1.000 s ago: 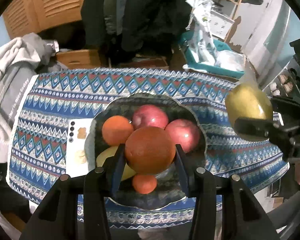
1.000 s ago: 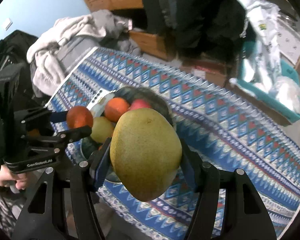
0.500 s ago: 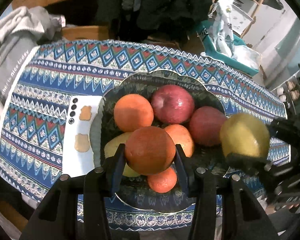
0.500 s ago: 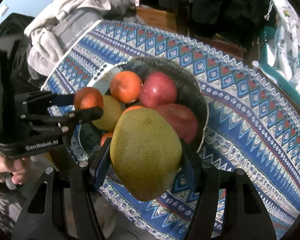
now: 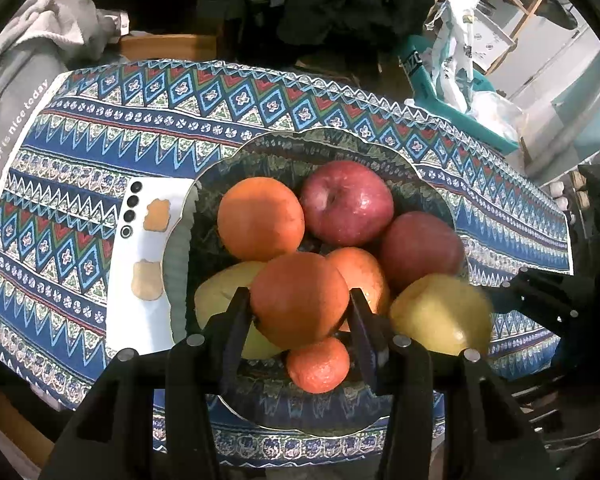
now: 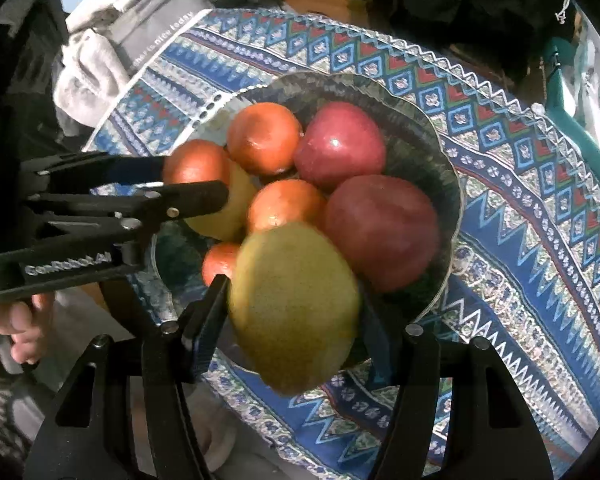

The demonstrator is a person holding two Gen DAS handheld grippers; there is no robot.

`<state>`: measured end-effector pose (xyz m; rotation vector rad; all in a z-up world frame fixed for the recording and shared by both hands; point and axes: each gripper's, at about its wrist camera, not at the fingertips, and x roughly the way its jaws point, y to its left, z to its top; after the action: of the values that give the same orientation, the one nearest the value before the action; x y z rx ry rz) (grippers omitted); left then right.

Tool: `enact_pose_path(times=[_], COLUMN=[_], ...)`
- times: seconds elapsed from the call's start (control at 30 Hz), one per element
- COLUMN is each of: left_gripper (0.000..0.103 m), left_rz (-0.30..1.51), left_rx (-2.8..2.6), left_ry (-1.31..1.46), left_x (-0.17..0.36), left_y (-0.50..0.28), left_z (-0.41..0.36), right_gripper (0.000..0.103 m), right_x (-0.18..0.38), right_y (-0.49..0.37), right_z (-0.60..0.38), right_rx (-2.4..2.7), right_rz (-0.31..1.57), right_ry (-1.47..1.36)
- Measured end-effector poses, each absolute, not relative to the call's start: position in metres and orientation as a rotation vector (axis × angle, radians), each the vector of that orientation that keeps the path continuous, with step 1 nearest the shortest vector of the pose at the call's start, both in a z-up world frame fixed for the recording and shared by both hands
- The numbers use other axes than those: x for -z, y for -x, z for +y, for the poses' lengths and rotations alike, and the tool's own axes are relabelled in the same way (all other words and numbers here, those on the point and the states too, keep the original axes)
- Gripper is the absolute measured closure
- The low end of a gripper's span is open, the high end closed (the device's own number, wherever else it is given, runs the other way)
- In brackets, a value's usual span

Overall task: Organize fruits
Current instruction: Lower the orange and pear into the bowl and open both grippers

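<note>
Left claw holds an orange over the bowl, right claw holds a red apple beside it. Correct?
Not quite. The right claw holds a yellow-green mango, not a red apple, as the right wrist view shows. The left claw does hold an orange over the bowl.

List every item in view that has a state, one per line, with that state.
left gripper: shut on the orange, jaws just easing open.
right gripper: shut on the mango, jaws just easing open.
bowl: upright on the tablecloth, heaped with fruit.
red apples: resting in the bowl.
phone: face down, partly under the bowl's rim.
</note>
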<state>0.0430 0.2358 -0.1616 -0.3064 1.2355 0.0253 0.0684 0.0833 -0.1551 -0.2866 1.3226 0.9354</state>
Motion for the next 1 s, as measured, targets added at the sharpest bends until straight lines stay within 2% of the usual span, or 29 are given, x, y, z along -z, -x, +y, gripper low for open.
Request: enact_pose_path(times=[0.47, 0.6, 0.7, 1.0], left_gripper=[0.049, 0.041, 0.04, 0.025], left_rz=[1.233, 1.199, 1.181, 1.082], left_rx=[-0.016, -0.015, -0.016, -0.038], left_ry=[0.319, 0.295, 0.267, 0.203], left_x=[0.147, 0.128, 0.117, 0.075], left_y=[-0.041, -0.034, -0.029, -0.009], left_z=[0.228, 0.222, 0.217, 0.203], right_gripper=[0.039, 0.037, 0.036, 0.029], right_x=[0.114, 0.098, 0.086, 0.045], right_y=[-0.072, -0.071, -0.07, -0.071], right_z=[0.06, 0.051, 0.045, 0.019], right_rx=[-0.873, -0.847, -0.83, -0.779], right_rz=[1.216, 1.179, 1.149, 1.065], right_ry=[0.294, 0.302, 0.306, 0.259])
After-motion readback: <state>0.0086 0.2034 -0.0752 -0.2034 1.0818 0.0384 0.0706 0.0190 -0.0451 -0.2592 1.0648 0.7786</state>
